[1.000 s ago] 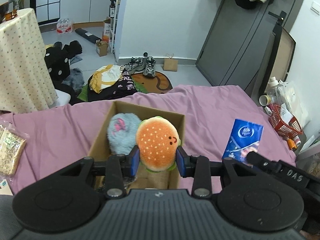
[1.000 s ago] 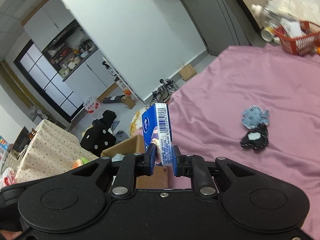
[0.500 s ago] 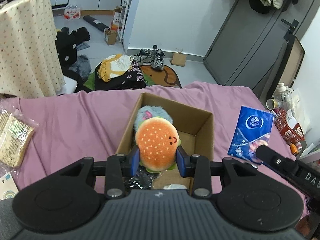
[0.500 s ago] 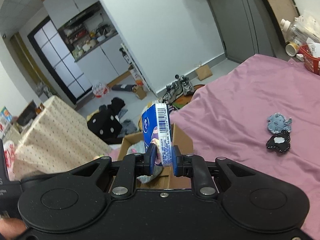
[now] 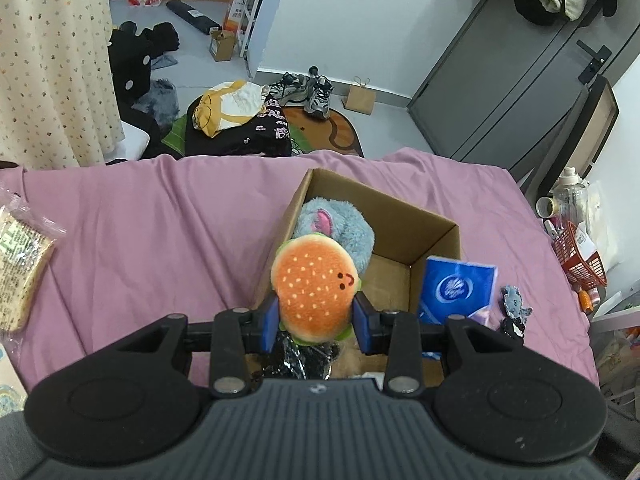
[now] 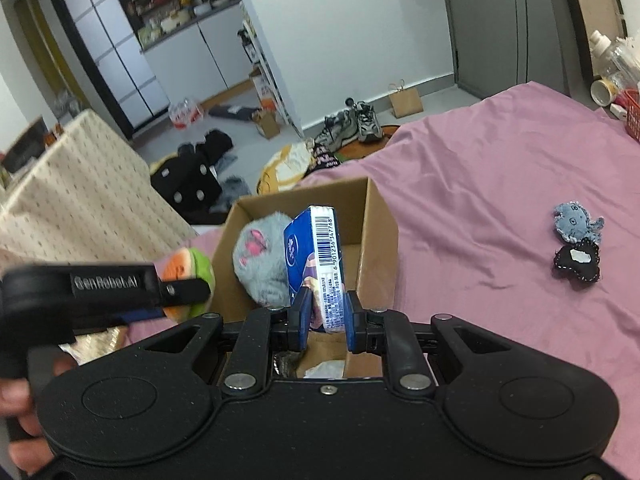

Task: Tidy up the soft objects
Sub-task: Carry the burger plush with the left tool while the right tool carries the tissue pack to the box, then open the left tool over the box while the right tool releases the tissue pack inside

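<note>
Pink bedsheet (image 5: 160, 216), cardboard box (image 5: 420, 232), cluttered floor (image 5: 192, 64), possibly kitchen beyond

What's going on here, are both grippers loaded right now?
Yes. A person is sorting soft things into a cardboard box on a pink bedsheet. The left gripper is shut on a burger plush, held over the box's near left edge. The right gripper is shut on a blue tissue pack, held upright above the box. A grey plush already lies inside. Two small fabric toys lie on the sheet, not yet picked up.
</note>
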Demonstrator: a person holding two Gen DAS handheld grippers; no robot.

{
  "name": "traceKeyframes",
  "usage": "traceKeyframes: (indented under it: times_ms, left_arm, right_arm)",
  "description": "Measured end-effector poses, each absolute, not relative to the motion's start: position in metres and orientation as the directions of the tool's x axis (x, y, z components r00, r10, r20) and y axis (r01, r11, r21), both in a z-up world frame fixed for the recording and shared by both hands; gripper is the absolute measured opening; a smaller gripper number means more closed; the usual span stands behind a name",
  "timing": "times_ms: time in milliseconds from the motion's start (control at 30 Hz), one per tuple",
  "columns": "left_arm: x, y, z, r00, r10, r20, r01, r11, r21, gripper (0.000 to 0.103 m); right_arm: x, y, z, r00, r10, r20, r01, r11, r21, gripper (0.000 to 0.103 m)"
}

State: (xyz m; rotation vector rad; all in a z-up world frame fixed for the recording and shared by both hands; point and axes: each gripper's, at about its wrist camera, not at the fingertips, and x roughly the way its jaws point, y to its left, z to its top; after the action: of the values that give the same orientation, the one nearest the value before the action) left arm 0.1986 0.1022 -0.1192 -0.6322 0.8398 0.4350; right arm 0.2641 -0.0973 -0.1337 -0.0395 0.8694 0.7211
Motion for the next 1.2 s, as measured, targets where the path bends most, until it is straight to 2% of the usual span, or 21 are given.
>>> traceKeyframes:
  times_ms: [367, 767, 1200]
  left_arm:
    - [0.207, 0.119, -0.128, 0.595, 0.078, -0.800, -0.580, 0.731, -0.360, 0.037]
    - [0.220, 0.115, -0.122, 0.604, 0.064, -0.795, -0.546, 0.759, -0.354, 0.037]
    - [0.251, 0.081, -0.122, 0.597, 0.042, -0.801, -0.488, 0.811, -0.322, 0.037]
  right_arm:
    - [0.257, -0.069, -0.151, 0.413, 0.472, -0.779, -0.622, 0.771, 0.138, 0.020]
    - [0.270, -0.101, -0.124, 0.425, 0.534, -0.731, -0.552, 0.793, 0.259, 0.024]
    - [0.292, -0.135, -0.127, 0.427, 0.555, -0.714, -0.490, 0.805, 0.333, 0.026]
